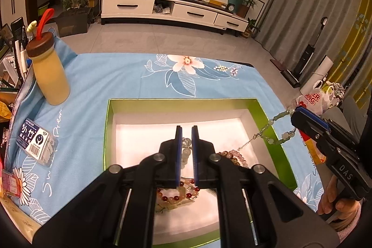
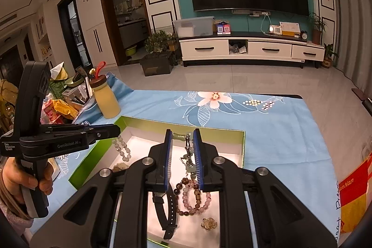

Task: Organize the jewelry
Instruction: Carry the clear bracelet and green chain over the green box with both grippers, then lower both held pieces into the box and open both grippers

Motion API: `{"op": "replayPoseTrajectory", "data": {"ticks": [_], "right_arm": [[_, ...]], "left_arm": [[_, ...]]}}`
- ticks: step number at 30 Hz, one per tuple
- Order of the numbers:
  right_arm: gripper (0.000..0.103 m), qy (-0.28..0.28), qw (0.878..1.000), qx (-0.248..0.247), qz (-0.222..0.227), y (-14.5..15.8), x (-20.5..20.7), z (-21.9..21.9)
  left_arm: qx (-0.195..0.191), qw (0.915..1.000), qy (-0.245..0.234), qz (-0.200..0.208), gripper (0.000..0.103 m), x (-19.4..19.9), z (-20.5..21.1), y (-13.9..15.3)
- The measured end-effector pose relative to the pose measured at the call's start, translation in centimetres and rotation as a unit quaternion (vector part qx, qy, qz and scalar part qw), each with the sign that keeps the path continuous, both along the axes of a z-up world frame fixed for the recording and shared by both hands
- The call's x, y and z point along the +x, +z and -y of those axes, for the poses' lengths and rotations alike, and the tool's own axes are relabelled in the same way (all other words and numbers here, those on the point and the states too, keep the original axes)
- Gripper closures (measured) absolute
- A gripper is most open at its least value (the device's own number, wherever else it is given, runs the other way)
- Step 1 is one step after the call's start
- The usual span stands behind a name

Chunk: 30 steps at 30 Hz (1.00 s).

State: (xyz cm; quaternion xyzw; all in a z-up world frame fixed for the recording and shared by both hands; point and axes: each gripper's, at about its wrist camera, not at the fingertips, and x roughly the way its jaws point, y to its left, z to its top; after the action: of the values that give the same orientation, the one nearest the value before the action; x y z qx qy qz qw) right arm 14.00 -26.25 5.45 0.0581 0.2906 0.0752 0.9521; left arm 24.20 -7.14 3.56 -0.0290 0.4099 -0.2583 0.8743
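**Two grippers over the green jewelry box**

A shallow green-walled, white-floored box [image 1: 109, 131] lies on the blue floral cloth [image 1: 104, 76]. The left gripper [image 2: 117, 130] is pinched on a pale grey bead bracelet [image 2: 122, 148] hanging above the box. The right gripper [image 1: 293, 111] is clamped on a pale green bead strand [image 1: 270, 134] draped across the box's 3 o'clock wall. Inside lie one pink bead bracelet [image 2: 196, 203], one black watch [image 2: 168, 213] and one amber charm [image 2: 209, 223]. A yellow bottle [image 1: 50, 76] stands at 10 o'clock, a floss-pick box [image 1: 37, 145] at 9; cloth beyond the far wall lies bare.
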Motion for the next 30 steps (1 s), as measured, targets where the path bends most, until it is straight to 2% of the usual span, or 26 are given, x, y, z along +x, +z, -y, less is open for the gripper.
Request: {"op": "replayPoseTrajectory", "data": {"ticks": [30], "right_arm": [[0.085, -0.002, 0.999, -0.003, -0.034, -1.8, 2.6, -0.3]], "left_arm": [[0.028, 0.9995, -0.002, -0.014, 0.096, 1.4, 1.3, -1.4]]}}
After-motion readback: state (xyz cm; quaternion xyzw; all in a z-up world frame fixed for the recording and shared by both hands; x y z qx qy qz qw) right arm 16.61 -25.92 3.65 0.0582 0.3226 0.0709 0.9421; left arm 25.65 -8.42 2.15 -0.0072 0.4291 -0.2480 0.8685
